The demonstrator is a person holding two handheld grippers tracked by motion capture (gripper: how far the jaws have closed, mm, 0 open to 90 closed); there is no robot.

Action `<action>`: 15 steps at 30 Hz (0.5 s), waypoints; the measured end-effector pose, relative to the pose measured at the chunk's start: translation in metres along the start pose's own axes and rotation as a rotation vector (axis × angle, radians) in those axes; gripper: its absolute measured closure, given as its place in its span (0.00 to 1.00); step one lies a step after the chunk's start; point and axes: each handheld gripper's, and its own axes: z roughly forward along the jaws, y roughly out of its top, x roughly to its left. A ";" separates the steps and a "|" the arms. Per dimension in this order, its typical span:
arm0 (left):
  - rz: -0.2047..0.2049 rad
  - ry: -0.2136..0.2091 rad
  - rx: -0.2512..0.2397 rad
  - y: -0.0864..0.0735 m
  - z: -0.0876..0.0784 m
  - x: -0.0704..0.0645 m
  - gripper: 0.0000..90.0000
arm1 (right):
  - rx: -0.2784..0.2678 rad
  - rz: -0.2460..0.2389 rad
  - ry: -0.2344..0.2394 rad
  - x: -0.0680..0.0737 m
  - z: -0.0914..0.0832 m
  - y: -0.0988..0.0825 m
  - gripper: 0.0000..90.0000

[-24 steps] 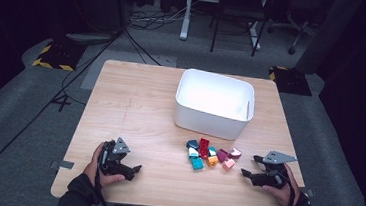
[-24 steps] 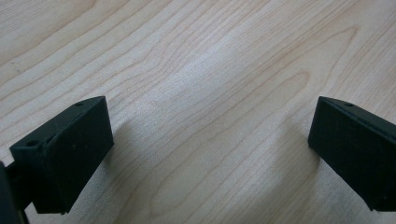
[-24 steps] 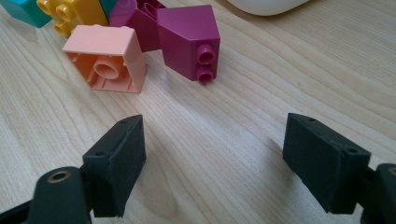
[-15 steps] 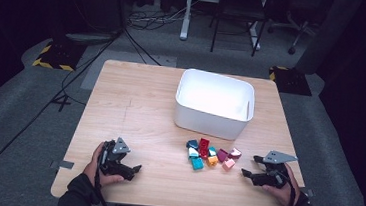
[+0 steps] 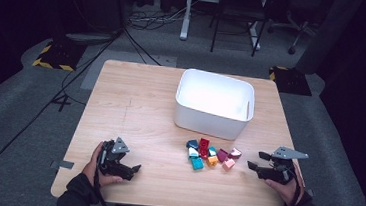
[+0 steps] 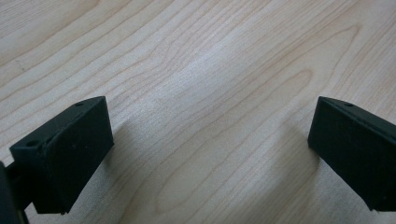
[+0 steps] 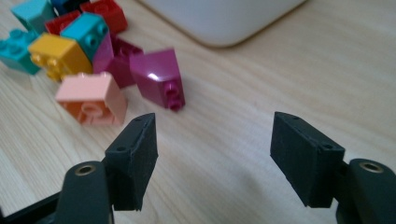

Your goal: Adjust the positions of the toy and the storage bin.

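A small heap of toy bricks lies on the wooden table just in front of a white bin. My right gripper rests at the front right, pointing left at the heap, a short way from it. In the right gripper view its jaws stand open over bare wood, with a pink brick and a magenta brick nearest, and yellow, teal and red bricks behind. My left gripper sits at the front left, open, nothing between its jaws.
The white bin stands right behind the bricks, close to the table's right half. A wide stretch of wood separates the left gripper from the heap. Beyond the table, cables run across the dark floor past desk legs and a chair.
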 end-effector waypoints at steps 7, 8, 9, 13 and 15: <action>-0.001 0.003 0.000 0.000 0.000 0.000 0.00 | -0.074 -0.044 -0.012 0.005 -0.016 0.029 0.39; -0.001 0.003 0.000 0.000 0.000 0.000 0.00 | -0.085 -0.056 -0.022 0.006 -0.017 0.033 0.40; -0.001 0.003 0.000 0.000 0.000 0.000 0.00 | -0.095 -0.067 -0.020 0.006 -0.020 0.038 0.41; 0.001 0.003 -0.003 0.000 0.000 0.000 0.00 | -0.149 -0.111 -0.034 0.009 -0.035 0.063 0.43; -0.001 0.003 0.001 0.000 0.000 0.000 0.00 | -0.155 -0.140 -0.048 0.010 -0.040 0.076 0.43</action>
